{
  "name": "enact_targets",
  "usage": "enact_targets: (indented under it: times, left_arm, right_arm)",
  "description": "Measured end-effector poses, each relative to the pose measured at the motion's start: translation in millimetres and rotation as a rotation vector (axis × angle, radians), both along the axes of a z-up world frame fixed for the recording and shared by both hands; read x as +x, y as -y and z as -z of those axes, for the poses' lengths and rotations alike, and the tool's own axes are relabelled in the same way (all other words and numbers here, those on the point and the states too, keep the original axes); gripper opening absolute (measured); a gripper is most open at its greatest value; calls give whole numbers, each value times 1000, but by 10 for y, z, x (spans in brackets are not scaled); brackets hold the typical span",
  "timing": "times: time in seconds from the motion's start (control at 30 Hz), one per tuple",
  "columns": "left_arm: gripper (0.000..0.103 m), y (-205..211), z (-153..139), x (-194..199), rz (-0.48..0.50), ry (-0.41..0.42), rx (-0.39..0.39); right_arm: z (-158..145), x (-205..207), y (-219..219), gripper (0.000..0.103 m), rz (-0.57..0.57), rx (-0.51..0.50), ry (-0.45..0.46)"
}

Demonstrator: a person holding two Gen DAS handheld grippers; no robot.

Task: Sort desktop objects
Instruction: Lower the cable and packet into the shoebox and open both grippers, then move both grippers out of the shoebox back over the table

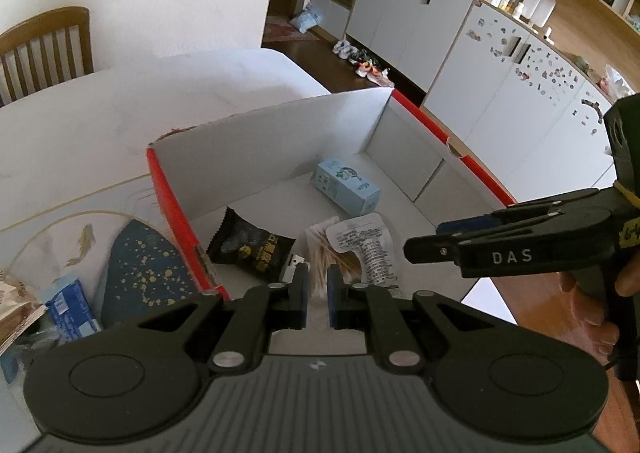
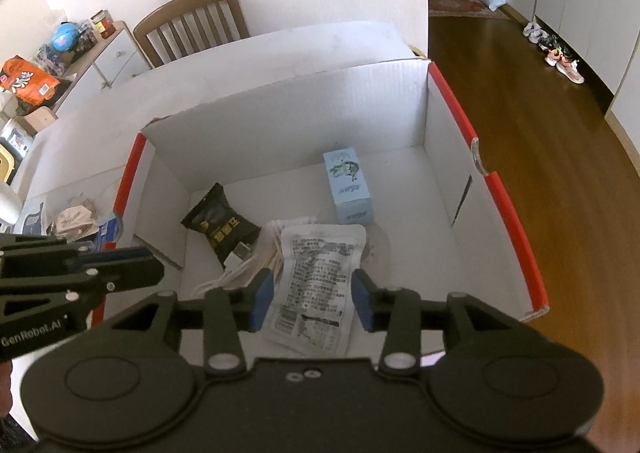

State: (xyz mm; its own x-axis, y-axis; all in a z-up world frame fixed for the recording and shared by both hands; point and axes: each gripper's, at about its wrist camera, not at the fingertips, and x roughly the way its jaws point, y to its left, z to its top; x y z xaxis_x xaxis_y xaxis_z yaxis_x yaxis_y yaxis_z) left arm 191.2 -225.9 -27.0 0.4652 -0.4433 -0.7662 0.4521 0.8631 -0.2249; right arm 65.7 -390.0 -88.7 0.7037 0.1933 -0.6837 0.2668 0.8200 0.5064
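A white cardboard box with red rims (image 1: pixel 168 201) (image 2: pixel 516 205) stands on the table. Inside lie a light blue carton (image 1: pixel 346 185) (image 2: pixel 350 185), a black snack packet (image 1: pixel 250 247) (image 2: pixel 220 223), a bag of cotton swabs (image 1: pixel 326 249), a white cable (image 2: pixel 236 265) and a white printed pouch (image 1: pixel 368 249) (image 2: pixel 316 285). My left gripper (image 1: pixel 318 293) hovers over the box's near edge, jaws nearly closed and empty. My right gripper (image 2: pixel 314 299) is open above the white pouch, holding nothing. Each gripper shows in the other's view (image 1: pixel 500 241) (image 2: pixel 92 273).
Left of the box on the table lie a dark blue gold-speckled pouch (image 1: pixel 148 269), a blue tissue packet (image 1: pixel 70 311) and a brown wrapper (image 2: pixel 74 217). A wooden chair (image 2: pixel 192 25) stands behind the table. Wooden floor and white cabinets (image 1: pixel 420 33) are to the right.
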Motion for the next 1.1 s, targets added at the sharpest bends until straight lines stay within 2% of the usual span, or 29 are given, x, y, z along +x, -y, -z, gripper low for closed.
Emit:
enact_targets:
  times: [0.1,0.3,0.5,0.63,0.9,1.0,1.07,1.1]
  left_arm:
    - [8,-53,-10,-46,-17,4,-2]
    - [9,-158,-26,-129,-30,9,2]
    - [9,-321,-56,-167,-13,15,-14]
    - [10,-444,-95,-201,-11,41,7]
    - [14,-792,-186,-255,6,66,-13]
    - [29,-981,-195,-254,-7,69,-14]
    - [51,-1104,-195,-254,-9,69,-19]
    - [57,-1171,-193,-258,-12,71,-20]
  right_arm:
    - [-21,-31,-33,49,-11,-12,6]
    - [-98,-87,-117,64,-20,-31,28]
    - [-149,-120,-205,70,6,-26,20]
    - [-234,-141,-338,70,8,-15,26]
    - [-494,-108,-674,70,11,-18,53]
    - [-565,-44,-848,70,-9,-18,53]
    - [-604,10,-963,70,-17,-18,50]
    - [-627,40,-1020,70,-20,-16,49]
